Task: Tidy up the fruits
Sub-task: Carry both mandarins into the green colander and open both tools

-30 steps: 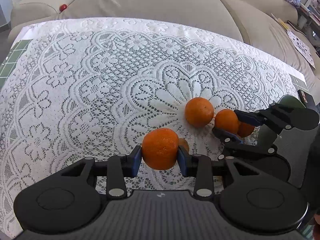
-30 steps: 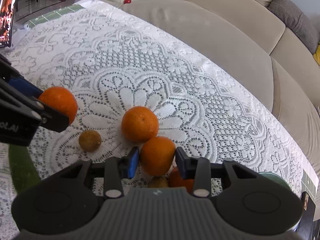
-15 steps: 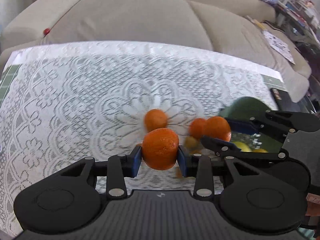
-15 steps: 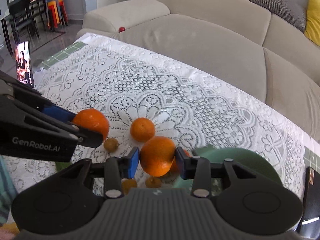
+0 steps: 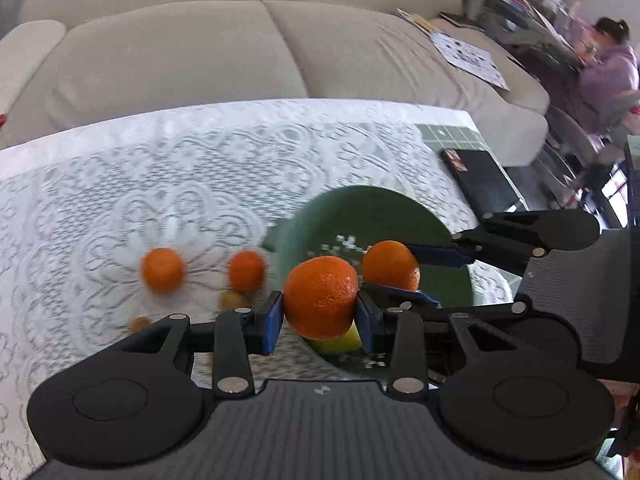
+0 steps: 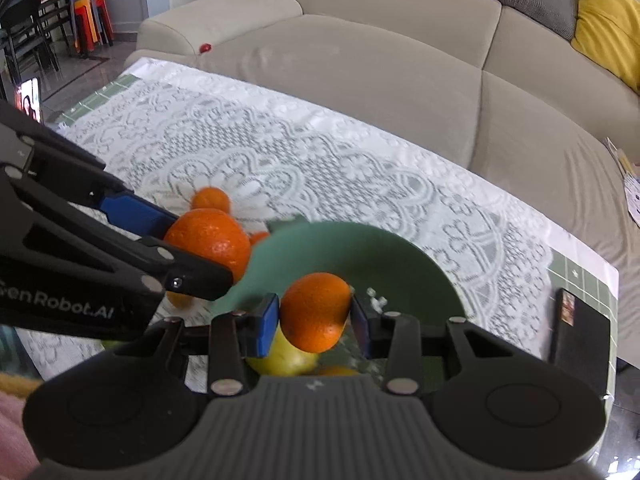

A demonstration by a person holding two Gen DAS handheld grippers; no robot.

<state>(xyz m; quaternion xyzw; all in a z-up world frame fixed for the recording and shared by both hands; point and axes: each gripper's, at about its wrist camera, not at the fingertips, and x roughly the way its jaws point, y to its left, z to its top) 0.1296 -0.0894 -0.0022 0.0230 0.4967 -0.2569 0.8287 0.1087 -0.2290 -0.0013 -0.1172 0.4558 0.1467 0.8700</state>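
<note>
My left gripper (image 5: 320,312) is shut on an orange (image 5: 321,297) and holds it at the near rim of a green bowl (image 5: 360,208). My right gripper (image 6: 314,320) is shut on another orange (image 6: 314,310) above the same green bowl (image 6: 360,248), where a yellow fruit (image 6: 288,356) lies. In the left wrist view the right gripper (image 5: 394,276) and its orange (image 5: 390,264) hang over the bowl. Two oranges (image 5: 162,269) (image 5: 246,270) and small brownish fruits (image 5: 234,299) lie on the lace cloth left of the bowl.
A white lace tablecloth (image 5: 160,168) covers the table. A black phone (image 5: 484,178) lies at the right end of the table, also seen in the right wrist view (image 6: 580,328). A beige sofa (image 5: 180,48) stands behind the table. A person (image 5: 608,72) sits far right.
Both grippers have carried their oranges up and to the right, from the loose fruit on the cloth to over the green bowl. Both stay shut on their oranges.
</note>
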